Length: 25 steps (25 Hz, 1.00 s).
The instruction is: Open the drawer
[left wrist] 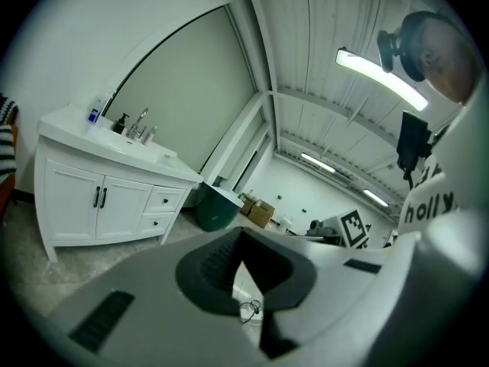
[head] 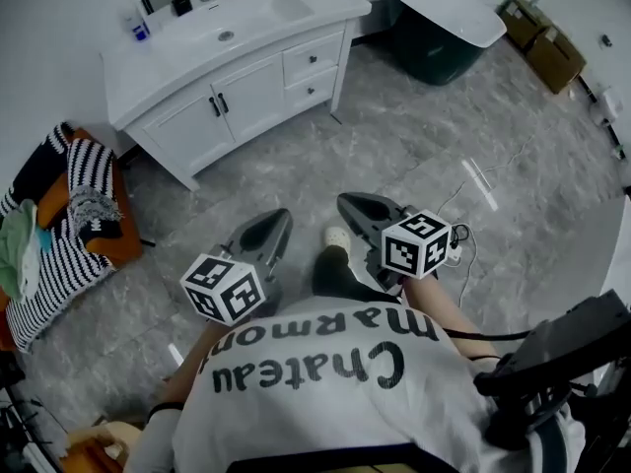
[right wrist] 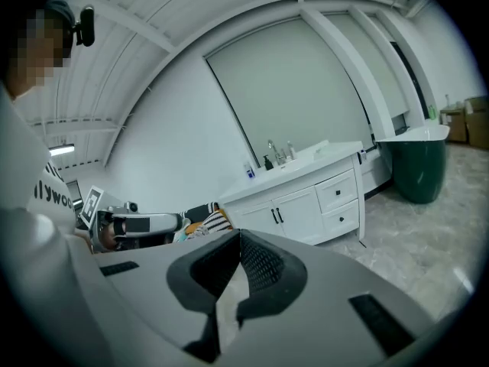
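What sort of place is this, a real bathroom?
Probably a bathroom set built inside a larger workshop or studio: a white vanity with a sink, a dark green bathtub beside it, and cardboard boxes by the wall.

My head cam sits up high and looks steeply down, so the white vanity [head: 237, 77] ends up at the top of frame, well across the floor from me. The cam on the left gripper [head: 268, 223] looks out low and roughly level, with the vanity front off to its left. The right gripper [head: 357, 207] cam does the same, but the vanity sits right of centre. Neither's close. All three share the vanity and the green tub [head: 434, 42] past its drawer end.
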Available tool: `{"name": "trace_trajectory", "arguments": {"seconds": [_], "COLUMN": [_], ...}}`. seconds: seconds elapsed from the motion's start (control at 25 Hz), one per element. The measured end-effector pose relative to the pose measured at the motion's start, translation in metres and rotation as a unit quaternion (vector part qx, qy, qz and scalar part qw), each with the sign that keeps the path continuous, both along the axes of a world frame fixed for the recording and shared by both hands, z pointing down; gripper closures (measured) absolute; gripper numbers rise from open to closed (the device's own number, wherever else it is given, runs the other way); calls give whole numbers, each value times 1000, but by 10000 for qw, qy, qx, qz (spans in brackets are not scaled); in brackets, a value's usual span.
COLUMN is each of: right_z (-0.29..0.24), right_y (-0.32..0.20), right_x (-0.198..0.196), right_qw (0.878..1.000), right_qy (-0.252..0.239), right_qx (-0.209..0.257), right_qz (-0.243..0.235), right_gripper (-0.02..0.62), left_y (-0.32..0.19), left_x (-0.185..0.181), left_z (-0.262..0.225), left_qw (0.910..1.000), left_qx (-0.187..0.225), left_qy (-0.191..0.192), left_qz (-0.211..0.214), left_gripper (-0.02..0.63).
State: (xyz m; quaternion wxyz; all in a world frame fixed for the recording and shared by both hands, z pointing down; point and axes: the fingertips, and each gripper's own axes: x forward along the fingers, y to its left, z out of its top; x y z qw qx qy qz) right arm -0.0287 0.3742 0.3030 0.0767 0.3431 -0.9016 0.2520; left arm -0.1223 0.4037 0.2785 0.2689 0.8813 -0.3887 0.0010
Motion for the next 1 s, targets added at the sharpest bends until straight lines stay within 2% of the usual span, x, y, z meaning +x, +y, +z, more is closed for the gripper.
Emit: {"name": "trace_trajectory", "arguments": {"seconds": [0.28, 0.4, 0.68, 1.0], "right_z": [5, 5, 6, 9], "right_y": [-69, -103, -181, -259], "right_x": [12, 20, 57, 87], "right_qw": [9998, 9997, 9992, 9988], "right_qy": [102, 129, 224, 178], "right_qx": [-70, -54, -179, -201], "right_qz": [-130, -201, -293, -401], "right_gripper": [586, 586, 586, 586], "left_y": [-63, -99, -175, -244], "left_x": [11, 18, 49, 73], "left_z": [6, 10, 11, 8], "left_qw": [9999, 9995, 9982, 9975], "left_qx": [-61, -163, -335, -304], "left_qy": [-40, 103, 243, 160], "left_qz": [-146, -232, -426, -611], "left_gripper": [614, 614, 614, 614]}}
